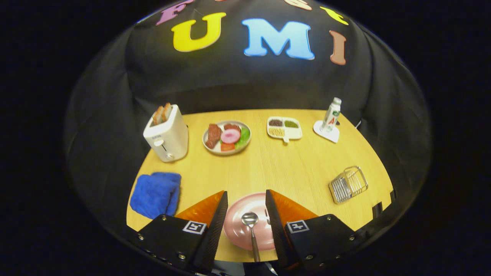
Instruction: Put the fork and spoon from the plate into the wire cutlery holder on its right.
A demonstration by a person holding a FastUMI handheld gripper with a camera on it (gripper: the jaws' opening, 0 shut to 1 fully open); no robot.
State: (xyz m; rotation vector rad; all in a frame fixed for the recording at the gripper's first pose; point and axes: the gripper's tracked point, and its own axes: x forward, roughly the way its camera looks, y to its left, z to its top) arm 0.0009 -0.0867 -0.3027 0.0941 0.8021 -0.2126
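The gripper point(245, 199) hovers above the round pink plate point(236, 226), jaws apart astride the shiny metal spoon point(251, 226); the wire cutlery holder point(348, 184) stands rightward on the wooden surface point(284, 165).

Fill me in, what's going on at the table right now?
The hand-held gripper hovers open above the pink plate, its fingers either side of the spoon, not touching it. The fork lies beside the spoon, mostly hidden by one finger. Nothing is picked up yet. The wire cutlery holder sits to the plate's right; no cutlery shows in it.
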